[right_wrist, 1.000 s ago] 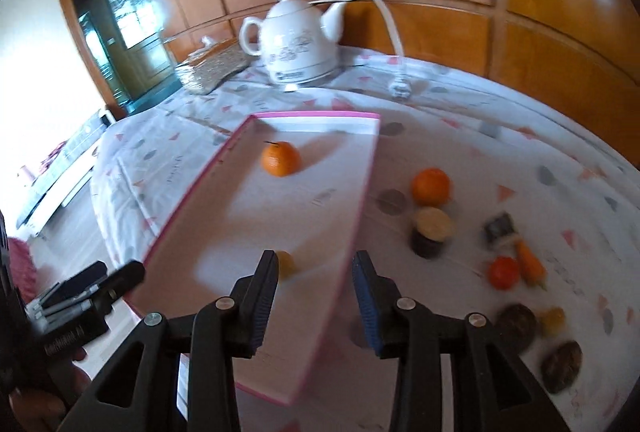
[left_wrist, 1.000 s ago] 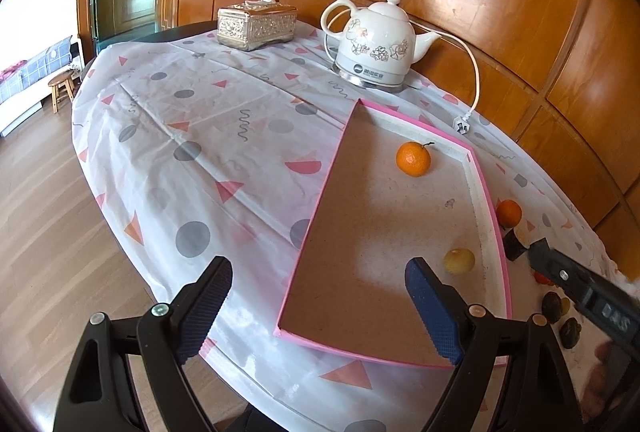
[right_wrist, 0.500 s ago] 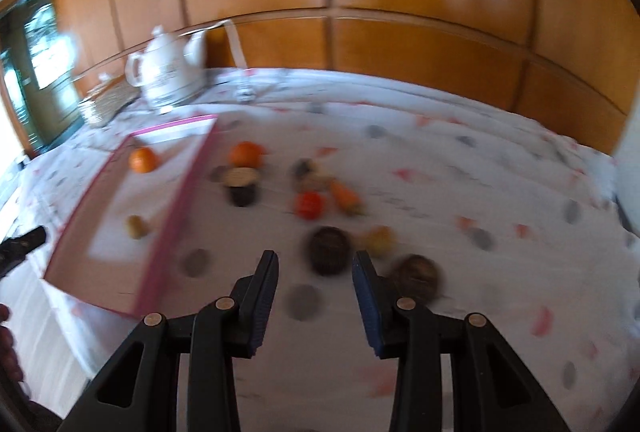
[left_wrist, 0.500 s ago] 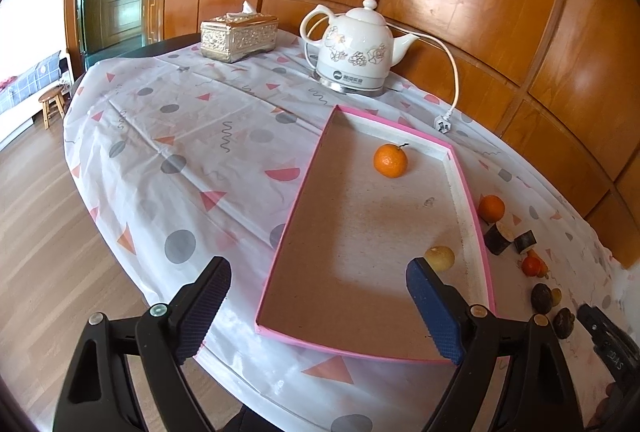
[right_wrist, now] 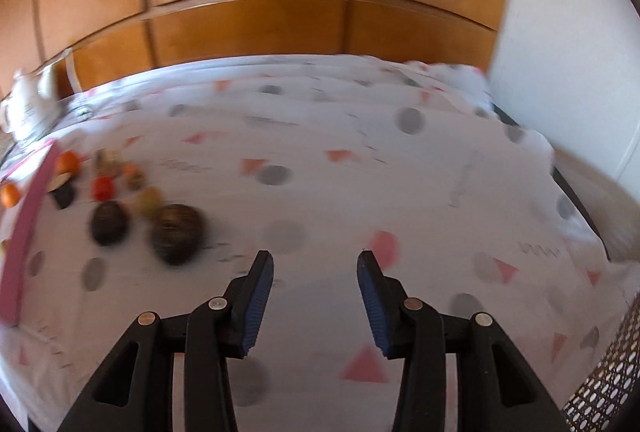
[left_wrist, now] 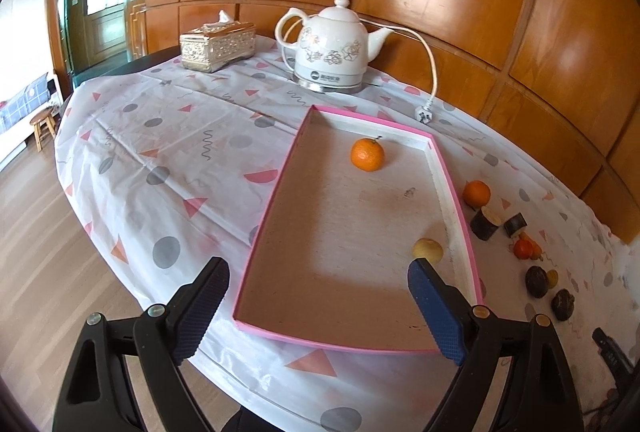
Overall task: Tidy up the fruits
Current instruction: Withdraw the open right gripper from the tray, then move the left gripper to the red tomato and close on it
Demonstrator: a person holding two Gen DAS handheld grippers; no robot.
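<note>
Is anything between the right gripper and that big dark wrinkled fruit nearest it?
Nothing visible. The right gripper is open over bare tablecloth; the dark wrinkled fruit lies ahead to its left, with only cloth between. The view is motion-blurred.

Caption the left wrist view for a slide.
Open left claw faces a pink tray holding an orange and a yellow fruit.

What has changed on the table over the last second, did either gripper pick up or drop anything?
Neither took or released anything. The right gripper, open and empty throughout, swung rightward from over the pink-rimmed cardboard tray, past the loose fruits, to bare patterned tablecloth. The left gripper stayed wide open near the tray's near edge. The orange mandarin and small yellow fruit in the tray did not move.
</note>
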